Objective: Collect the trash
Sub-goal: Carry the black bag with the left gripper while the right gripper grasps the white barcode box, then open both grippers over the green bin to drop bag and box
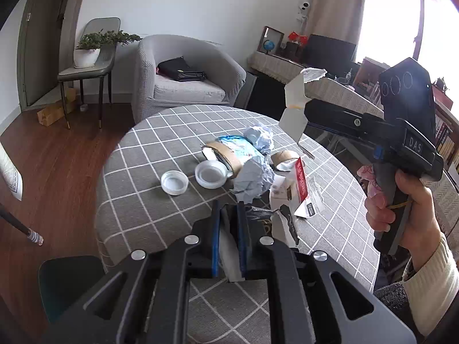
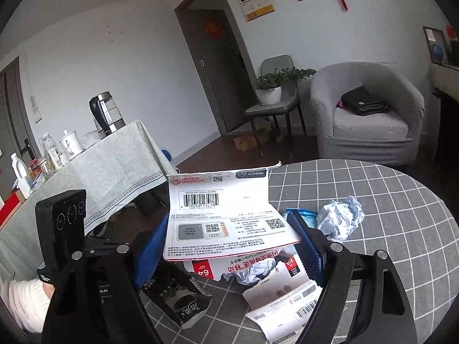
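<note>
Here the left gripper [image 1: 228, 229] was closed on a dark torn packet [image 1: 284, 226], which looked pinched between the blue pads at the near edge of the table [image 1: 137, 200]. The packet was black with pale print, one end ripped open and ragged, and the loose end hung out to the right of the fingers. The right gripper [image 2: 229, 246] held a white card [image 2: 221, 215] across its wide jaws; the card was folded, with a barcode and small codes on its face and a torn upper edge, and it stood lifted above the table.

The step in hand seemed to be the picking up: both grippers had a piece of trash, and more lay on the table. No bin showed in either view, so I judge that the next move calls for carrying both pieces away without loosening either grip, the thin card above all, since it could slip out.

Just behind the packet lay a red-and-white card pack [image 1: 301, 183] and crumpled blue paper [image 1: 254, 177]. A little farther were two tape rolls [image 1: 221, 154] and two clear lids [image 1: 174, 182], and a second paper ball [image 1: 259, 139] lay beyond them, all near the middle of the table
</note>
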A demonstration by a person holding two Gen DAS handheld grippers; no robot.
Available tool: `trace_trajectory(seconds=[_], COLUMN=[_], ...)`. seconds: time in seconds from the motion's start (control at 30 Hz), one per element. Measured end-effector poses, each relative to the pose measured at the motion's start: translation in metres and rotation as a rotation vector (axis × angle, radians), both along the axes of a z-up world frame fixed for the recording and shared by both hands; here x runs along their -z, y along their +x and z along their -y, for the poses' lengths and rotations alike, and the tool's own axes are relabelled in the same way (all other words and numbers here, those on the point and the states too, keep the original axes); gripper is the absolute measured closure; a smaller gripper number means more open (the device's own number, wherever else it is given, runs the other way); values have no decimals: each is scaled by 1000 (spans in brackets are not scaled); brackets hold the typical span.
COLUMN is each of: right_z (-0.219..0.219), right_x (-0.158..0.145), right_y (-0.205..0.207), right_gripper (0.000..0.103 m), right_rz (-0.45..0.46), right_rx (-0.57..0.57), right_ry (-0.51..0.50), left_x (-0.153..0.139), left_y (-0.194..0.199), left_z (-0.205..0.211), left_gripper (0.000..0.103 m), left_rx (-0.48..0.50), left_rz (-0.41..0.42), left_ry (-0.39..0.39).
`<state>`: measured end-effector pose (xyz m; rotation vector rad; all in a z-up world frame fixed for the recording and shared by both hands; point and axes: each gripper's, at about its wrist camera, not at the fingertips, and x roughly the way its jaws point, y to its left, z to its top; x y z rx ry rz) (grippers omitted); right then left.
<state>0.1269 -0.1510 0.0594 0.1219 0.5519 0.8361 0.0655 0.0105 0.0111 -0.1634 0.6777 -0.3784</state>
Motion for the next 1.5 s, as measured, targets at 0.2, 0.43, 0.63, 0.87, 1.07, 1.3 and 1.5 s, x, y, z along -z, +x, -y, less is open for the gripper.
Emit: trace_trajectory(seconds=[0.2, 0.43, 0.63, 0.87, 1.07, 1.3, 1.5], right_z=[-40, -102, -156, -213, -245, -279, -302], right_x=[-8, -1, 6, 24, 37, 55, 75], right_y=[-7, -16, -27, -38, -43, -43, -43], right_gripper=[20, 20, 20, 20, 20, 20, 20], right_rz=[25, 15, 8, -33, -59, -103, -142], right_rx=[-6, -40, -62, -88, -118, -145, -171], right_ry=[-48, -111, -164, -222, -253, -286, -315], left_x=[-3, 2, 21, 57, 86, 116, 125], left_y=[-8, -19, -26, -30, -34, -34, -43], left_z=[-52, -120, -167, -207, -234, -258, -274], left_gripper=[91, 91, 91, 91, 91, 89, 59], left_rx=[-148, -302, -387, -445, -465, -474, -479], left_rz=[21, 7, -46, -155, -247, -349, -368], left_ry=[31, 70, 106, 157, 170, 134, 87])
